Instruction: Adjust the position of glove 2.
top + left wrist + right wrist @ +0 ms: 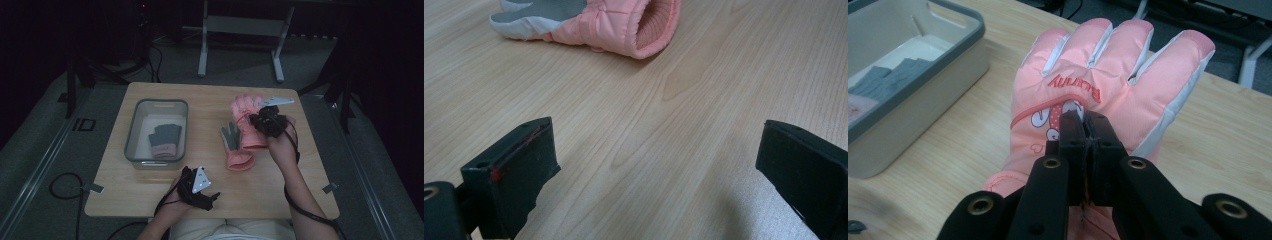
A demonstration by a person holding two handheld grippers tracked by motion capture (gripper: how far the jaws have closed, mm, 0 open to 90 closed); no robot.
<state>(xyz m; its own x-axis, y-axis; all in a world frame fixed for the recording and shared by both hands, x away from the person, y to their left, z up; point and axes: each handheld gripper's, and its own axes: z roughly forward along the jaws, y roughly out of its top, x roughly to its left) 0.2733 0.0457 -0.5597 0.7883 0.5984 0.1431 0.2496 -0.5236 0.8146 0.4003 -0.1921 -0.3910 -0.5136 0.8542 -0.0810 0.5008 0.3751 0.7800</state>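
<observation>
Wooden surface [150,190]. Grey bin [131,131] left, dark glove [164,140] inside. Second pink glove [234,147] flat at centre. Right hand-held gripper [1083,122] clamped tight on pink glove [1108,85], lifted off surface. Left hand-held gripper [654,165] wide apart, empty, near front edge.

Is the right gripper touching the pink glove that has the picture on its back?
Touching. The right gripper view shows the right gripper with its jaws shut, pinching the fabric on the pink glove's back.
</observation>
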